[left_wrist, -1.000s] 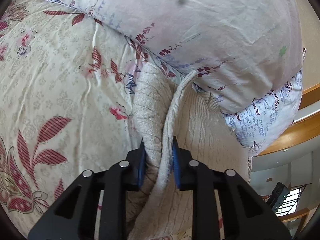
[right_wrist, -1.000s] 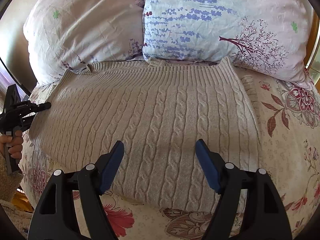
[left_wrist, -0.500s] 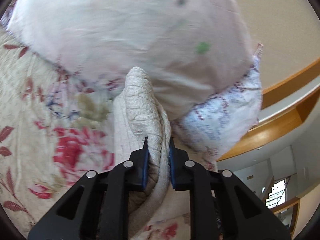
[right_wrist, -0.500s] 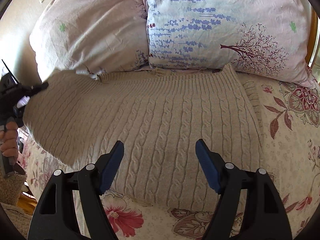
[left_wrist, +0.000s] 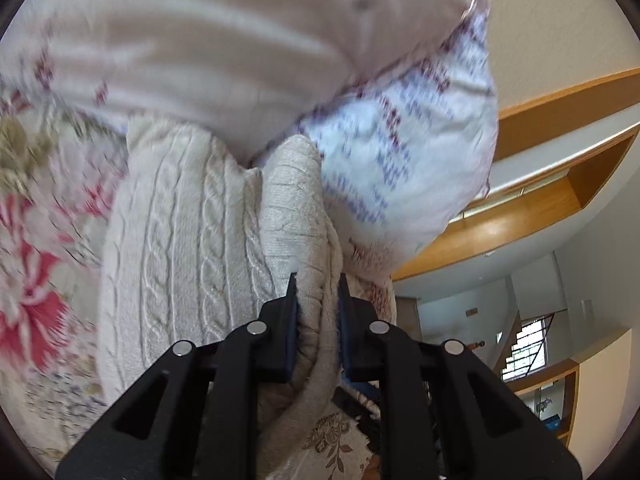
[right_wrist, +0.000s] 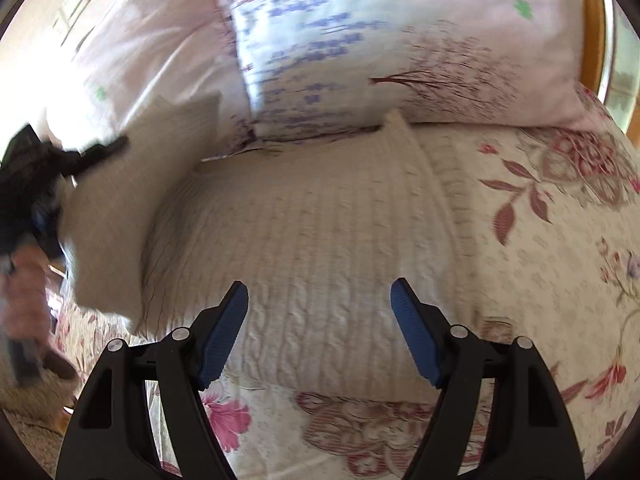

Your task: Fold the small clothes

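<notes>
A bed takes up most of both views, covered by a cream floral bedspread (right_wrist: 540, 240) with red and pink blooms. Two pillows lean at its head: a pale pink pillow (left_wrist: 200, 40) and a lavender-print pillow (right_wrist: 360, 40). Behind them rises a beige wall (left_wrist: 560, 20) with wooden trim (left_wrist: 560, 112). A bright window (left_wrist: 524, 348) shows beyond.

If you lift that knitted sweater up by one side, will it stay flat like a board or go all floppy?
Probably floppy. The sweater already bends where the left tool pinches its edge, and the raised part curls over instead of standing stiff. The thick cable knit looks soft and a bit heavy, so the rest will likely sag and drag along the bedspread.
</notes>
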Motion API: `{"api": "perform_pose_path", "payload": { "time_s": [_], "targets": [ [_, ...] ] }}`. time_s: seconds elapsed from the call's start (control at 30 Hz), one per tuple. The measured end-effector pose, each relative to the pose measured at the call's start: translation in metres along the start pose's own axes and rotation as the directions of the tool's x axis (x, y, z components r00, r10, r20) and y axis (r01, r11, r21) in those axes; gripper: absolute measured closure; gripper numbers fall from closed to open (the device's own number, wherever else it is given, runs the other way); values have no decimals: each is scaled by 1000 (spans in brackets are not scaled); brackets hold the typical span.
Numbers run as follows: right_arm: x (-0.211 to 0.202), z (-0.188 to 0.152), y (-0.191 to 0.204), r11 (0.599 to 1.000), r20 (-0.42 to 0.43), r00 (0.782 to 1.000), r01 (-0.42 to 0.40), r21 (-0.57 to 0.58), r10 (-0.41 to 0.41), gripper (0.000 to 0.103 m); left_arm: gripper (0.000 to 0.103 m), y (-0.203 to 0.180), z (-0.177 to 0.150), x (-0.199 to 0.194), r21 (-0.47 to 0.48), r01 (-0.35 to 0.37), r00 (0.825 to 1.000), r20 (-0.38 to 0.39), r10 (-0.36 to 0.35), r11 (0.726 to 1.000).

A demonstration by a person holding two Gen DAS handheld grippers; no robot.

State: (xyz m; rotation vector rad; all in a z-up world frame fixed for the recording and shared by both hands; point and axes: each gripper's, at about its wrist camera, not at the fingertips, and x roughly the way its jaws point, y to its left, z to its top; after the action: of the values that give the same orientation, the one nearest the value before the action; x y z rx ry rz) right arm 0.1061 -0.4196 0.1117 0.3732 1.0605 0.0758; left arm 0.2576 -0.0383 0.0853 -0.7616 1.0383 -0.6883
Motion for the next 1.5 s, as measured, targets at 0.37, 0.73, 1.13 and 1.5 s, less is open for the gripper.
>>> {"api": "perform_pose_path", "payload": {
  "time_s": [0.37, 0.73, 1.13, 1.5],
  "targets": [
    [-8, 30, -20, 944, 0, 961, -271, 187, 275, 27, 58, -8, -20, 54, 41, -48, 993, -101, 52, 998],
    [61, 51, -12, 846, -158, 885, -346, 405, 438, 34, 33, 9, -2, -50, 109, -364, 926, 152, 346, 925],
    [90, 41, 11, 827, -195, 853, -372, 422, 484, 60, 34, 46, -18, -29, 67, -400, 916, -4, 401, 914],
    [48, 79, 40, 948, -64, 954, -280, 148, 292, 86, 28, 35, -19, -32, 86, -357, 934, 14, 357, 930]
  ]
}}
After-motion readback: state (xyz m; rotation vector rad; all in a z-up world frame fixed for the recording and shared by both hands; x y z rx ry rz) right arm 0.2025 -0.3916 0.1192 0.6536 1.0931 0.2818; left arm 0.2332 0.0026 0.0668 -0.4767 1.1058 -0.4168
